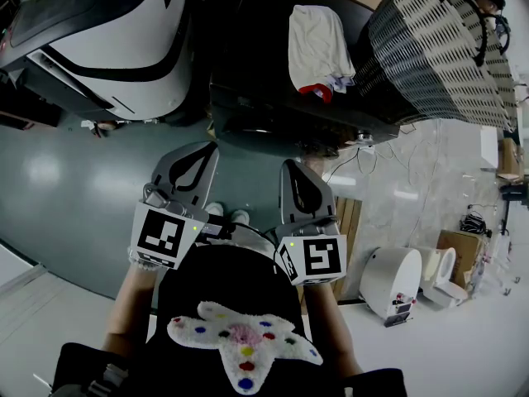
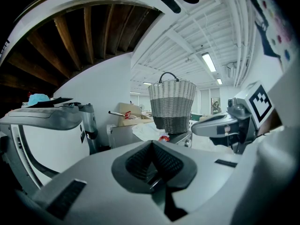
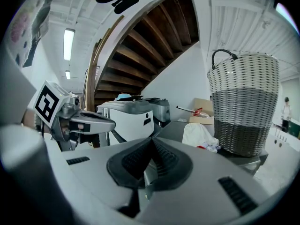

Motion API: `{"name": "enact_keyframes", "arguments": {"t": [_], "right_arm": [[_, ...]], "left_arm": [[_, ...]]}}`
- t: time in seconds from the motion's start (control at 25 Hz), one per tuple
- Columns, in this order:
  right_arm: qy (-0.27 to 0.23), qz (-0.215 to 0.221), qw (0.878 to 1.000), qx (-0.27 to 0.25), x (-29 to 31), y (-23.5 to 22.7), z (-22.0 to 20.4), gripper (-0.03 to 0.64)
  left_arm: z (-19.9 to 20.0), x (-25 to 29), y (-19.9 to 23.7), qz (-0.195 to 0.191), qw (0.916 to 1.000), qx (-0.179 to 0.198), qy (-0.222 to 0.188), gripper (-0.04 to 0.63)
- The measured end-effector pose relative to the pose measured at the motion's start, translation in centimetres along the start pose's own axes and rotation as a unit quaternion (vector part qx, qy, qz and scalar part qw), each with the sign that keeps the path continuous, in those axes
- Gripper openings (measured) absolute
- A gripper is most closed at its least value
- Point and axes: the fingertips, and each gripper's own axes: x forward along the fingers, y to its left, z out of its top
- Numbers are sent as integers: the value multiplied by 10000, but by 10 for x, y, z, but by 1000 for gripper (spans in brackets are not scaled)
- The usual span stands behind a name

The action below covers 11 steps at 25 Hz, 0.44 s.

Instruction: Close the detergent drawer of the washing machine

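Both grippers hang side by side in front of me, above the floor and short of the machines. My left gripper is shut with nothing in it; its ribbed pads meet. My right gripper is likewise shut and empty. Ahead of them stands a dark grey top-loading machine, and a white machine with black trim stands to its left. I cannot pick out a detergent drawer in any view. Each gripper view shows the other gripper alongside: the right gripper and the left gripper.
A white cloth and a tall wicker basket sit on the dark machine's top. White round appliances, a cardboard box and cables lie on the floor at the right. A wooden staircase rises behind.
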Motion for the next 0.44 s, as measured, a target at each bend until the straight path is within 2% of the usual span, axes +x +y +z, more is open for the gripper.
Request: {"name": "enact_keyframes", "arguments": {"t": [0.44], "right_arm": [[12,20,10000,-41,1,0,1,5]], "left_arm": [[0,1,0,-14,10000,7,4,11]]}}
